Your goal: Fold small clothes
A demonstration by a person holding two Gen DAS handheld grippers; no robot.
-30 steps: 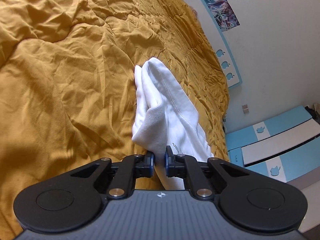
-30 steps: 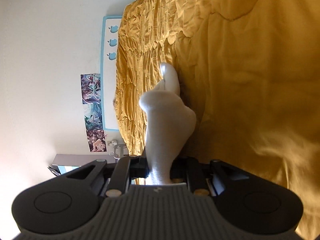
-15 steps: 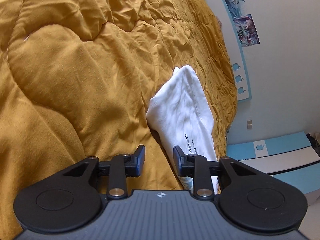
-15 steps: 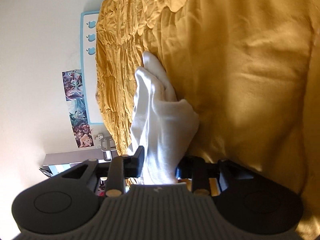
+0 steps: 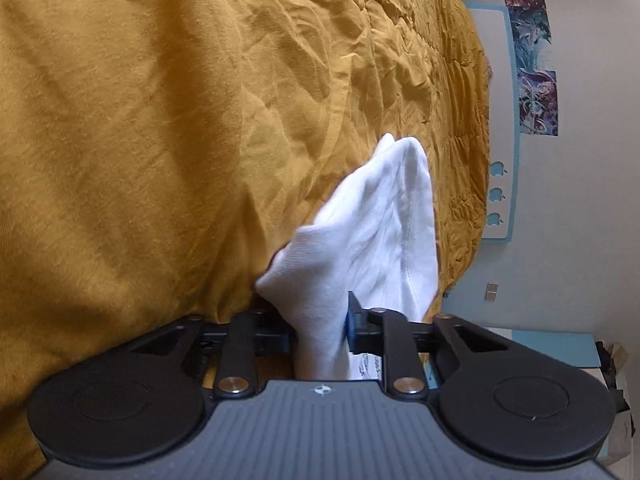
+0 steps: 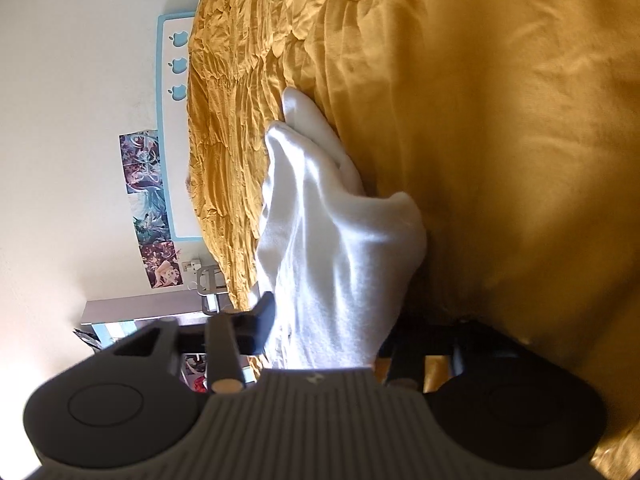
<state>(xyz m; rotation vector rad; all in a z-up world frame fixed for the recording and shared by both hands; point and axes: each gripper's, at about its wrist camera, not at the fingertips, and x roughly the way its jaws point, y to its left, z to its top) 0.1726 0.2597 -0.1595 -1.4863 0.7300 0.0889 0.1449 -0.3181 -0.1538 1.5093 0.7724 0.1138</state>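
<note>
Socks [image 5: 376,232], white, lay on the mustard bedspread [image 5: 160,120], one end gripped in each gripper. Left gripper [image 5: 320,328] had just been closing onto them, likewise the right gripper [image 6: 332,328], whose right finger was hidden behind cloth.

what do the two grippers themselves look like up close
Both match: the left gripper and right gripper have matte black link arms, brass-coloured pivot pins, round black discs either side and a ribbed grey body bearing a small white mark. Left's finger pads show blue.

White sock [image 5: 372,248] in left gripper [image 5: 318,328] — mustard quilt [image 5: 160,120]
</note>
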